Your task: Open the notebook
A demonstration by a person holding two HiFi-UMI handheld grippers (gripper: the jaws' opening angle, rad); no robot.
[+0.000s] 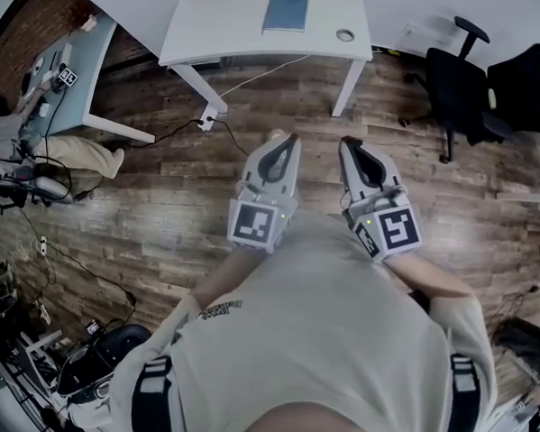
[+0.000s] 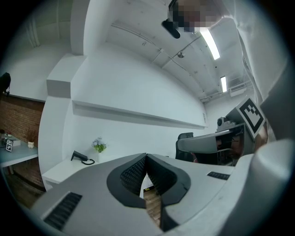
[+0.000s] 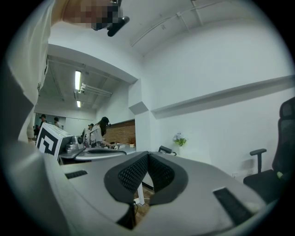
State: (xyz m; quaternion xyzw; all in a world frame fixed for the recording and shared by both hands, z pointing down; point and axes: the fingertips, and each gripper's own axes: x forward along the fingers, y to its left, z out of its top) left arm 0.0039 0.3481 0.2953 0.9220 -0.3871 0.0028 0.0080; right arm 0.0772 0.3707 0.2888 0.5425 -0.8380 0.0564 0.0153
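The notebook (image 1: 285,12) lies closed and flat on the white table (image 1: 215,33) at the far side of the room, on the table's right half, with a small round thing (image 1: 345,35) near the table's near right corner. Both hand-held grippers are well apart from it, close to the person's chest above the wooden floor (image 1: 162,216). The left hand-held gripper (image 1: 287,145) points toward the table, its jaws closed tip to tip on nothing (only floor shows through the gap behind the pads). The right hand-held gripper (image 1: 349,145), just beside it, is likewise closed and empty. The notebook lies far ahead, roughly in line with the left one's tip. A black office chair (image 1: 462,83) stands at the right.
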